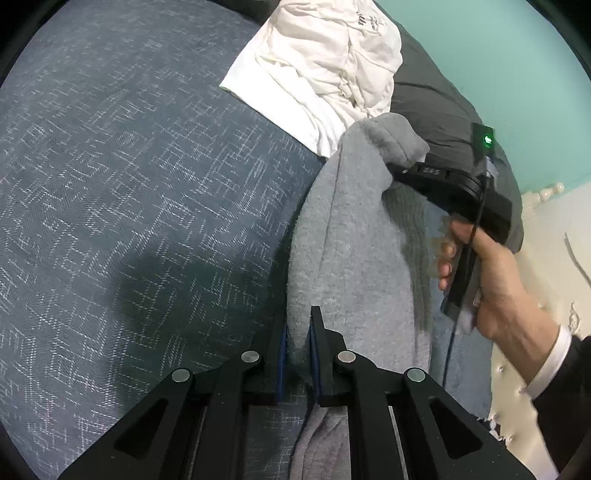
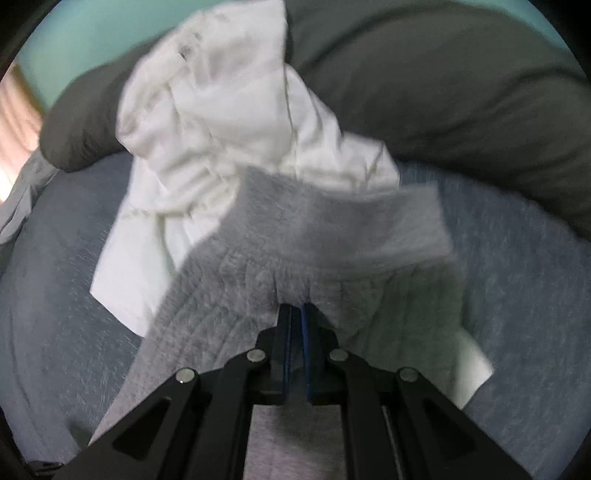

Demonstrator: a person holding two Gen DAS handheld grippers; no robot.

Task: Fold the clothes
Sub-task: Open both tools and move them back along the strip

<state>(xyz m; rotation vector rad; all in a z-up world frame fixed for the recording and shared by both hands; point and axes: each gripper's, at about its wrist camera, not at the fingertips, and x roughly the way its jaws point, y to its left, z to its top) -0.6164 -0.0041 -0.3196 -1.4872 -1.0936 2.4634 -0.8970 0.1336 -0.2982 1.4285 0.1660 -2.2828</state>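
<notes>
Grey garment (image 1: 354, 236) strung between your two hand-held grippers.
Left hand-held gripper (image 1: 298, 332) and right hand-held gripper (image 2: 295, 314) are both clamped on it, long axis running left to right gripper above the bed (image 1: 129, 184).

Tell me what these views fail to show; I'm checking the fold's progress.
- Grey fleece garment: lower part cut off by frame edge, both views; type unclear.
- White crumpled cotton garment: motion-blurred, right wrist view.
- Its dark print: too small, left wrist view.

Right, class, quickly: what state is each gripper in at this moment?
Left gripper: closed on the grey fleece garment.
Right gripper: closed on the same grey fleece garment, near its ribbed band.
</notes>
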